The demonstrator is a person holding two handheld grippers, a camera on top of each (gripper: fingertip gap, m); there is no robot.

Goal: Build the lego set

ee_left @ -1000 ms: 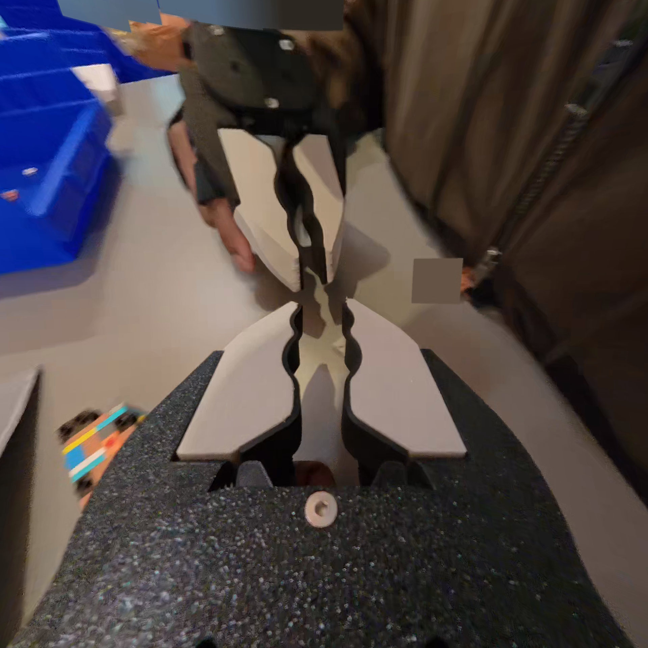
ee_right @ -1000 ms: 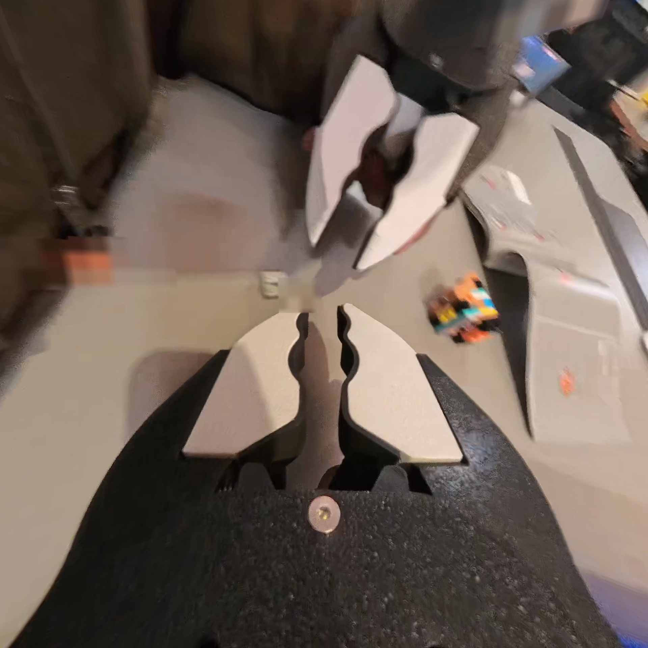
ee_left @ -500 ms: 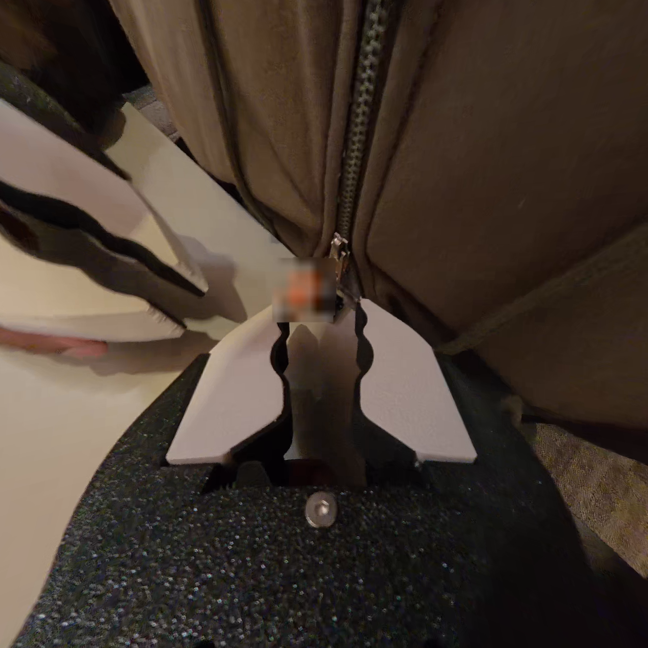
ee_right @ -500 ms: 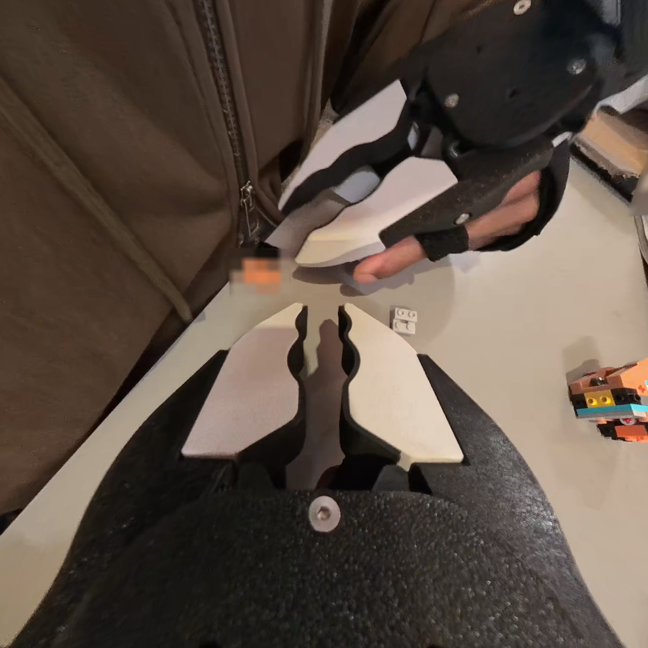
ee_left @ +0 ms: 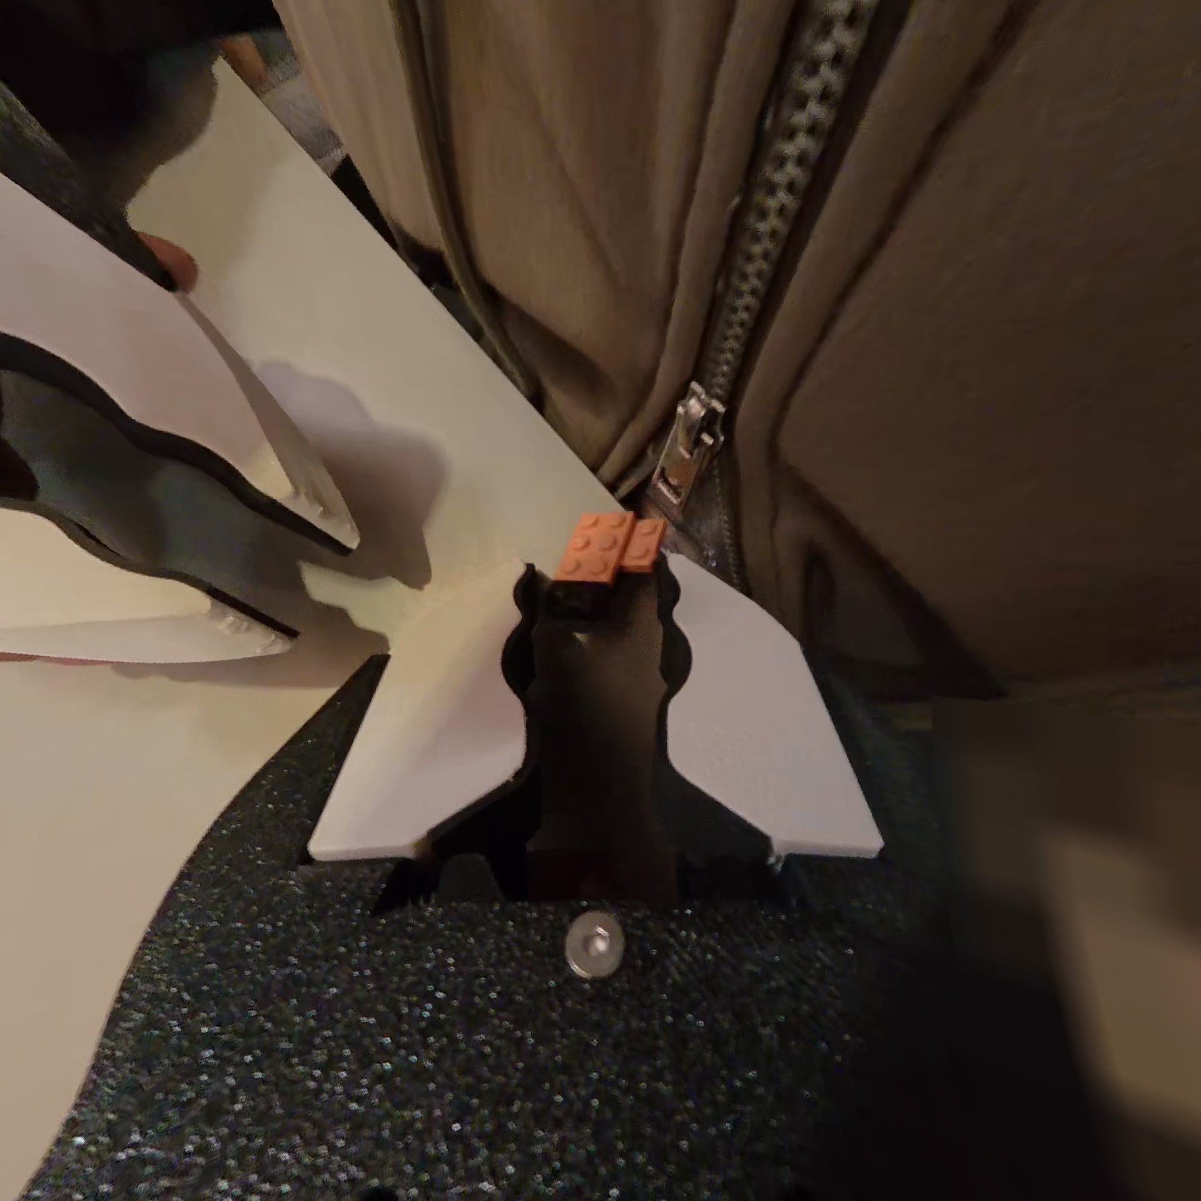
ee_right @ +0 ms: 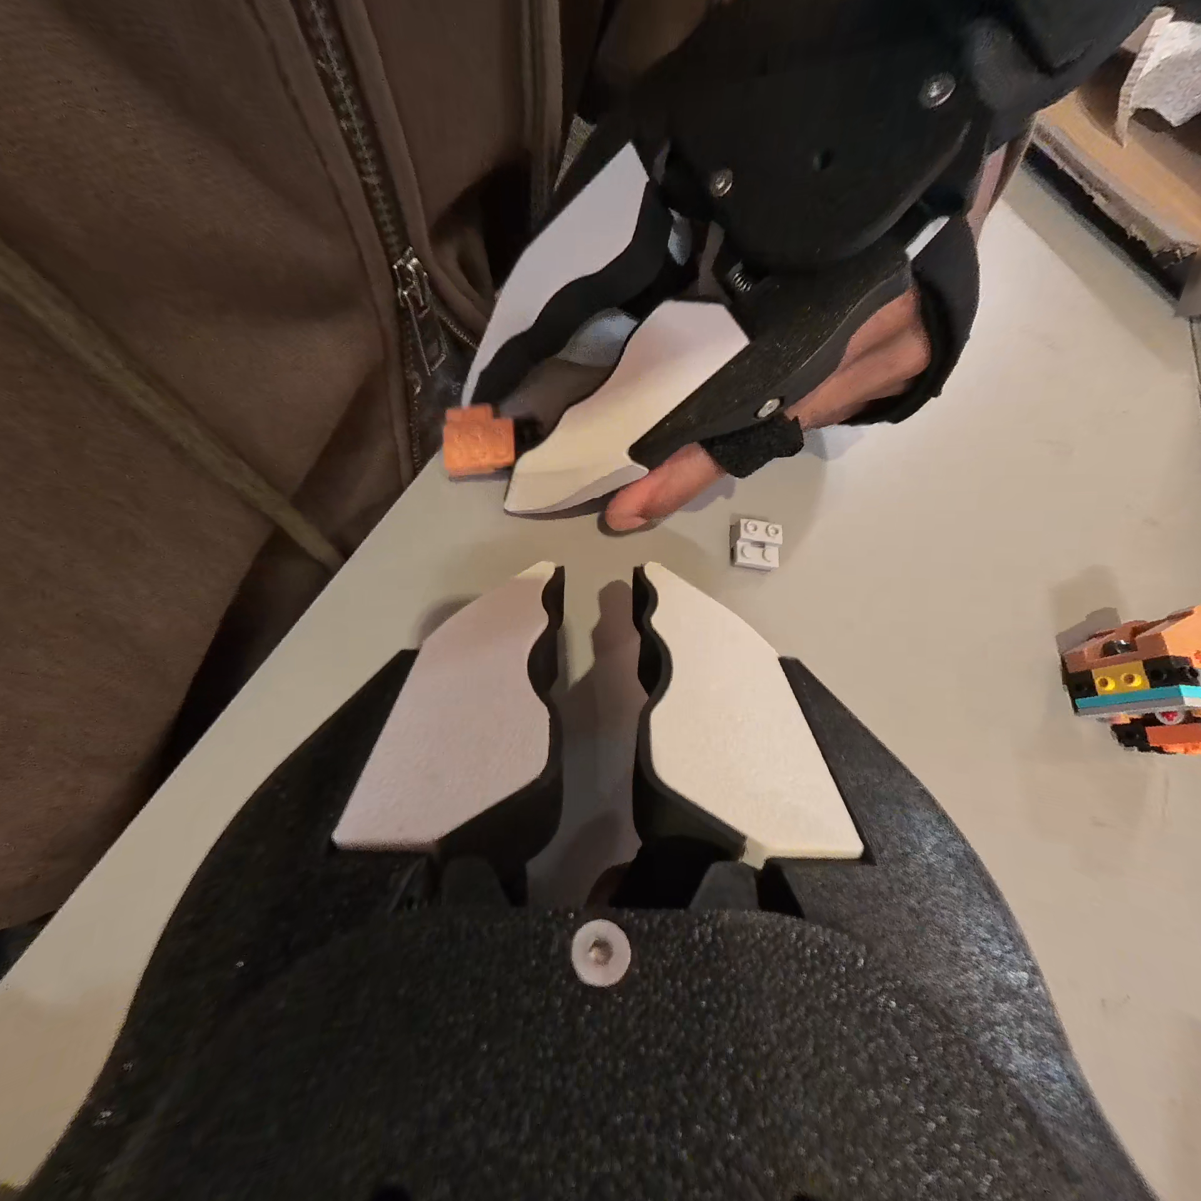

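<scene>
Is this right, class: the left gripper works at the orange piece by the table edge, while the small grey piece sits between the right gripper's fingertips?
Not quite. In the right wrist view, the small grey piece lies on the table, off to the side of the right gripper, whose fingertips are empty. The left gripper is indeed at the orange piece by the table edge.

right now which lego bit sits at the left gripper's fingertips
The small orange piece at the table edge, right at the left hand-held gripper. The grey piece and the multicoloured build lie apart on the table.
</scene>
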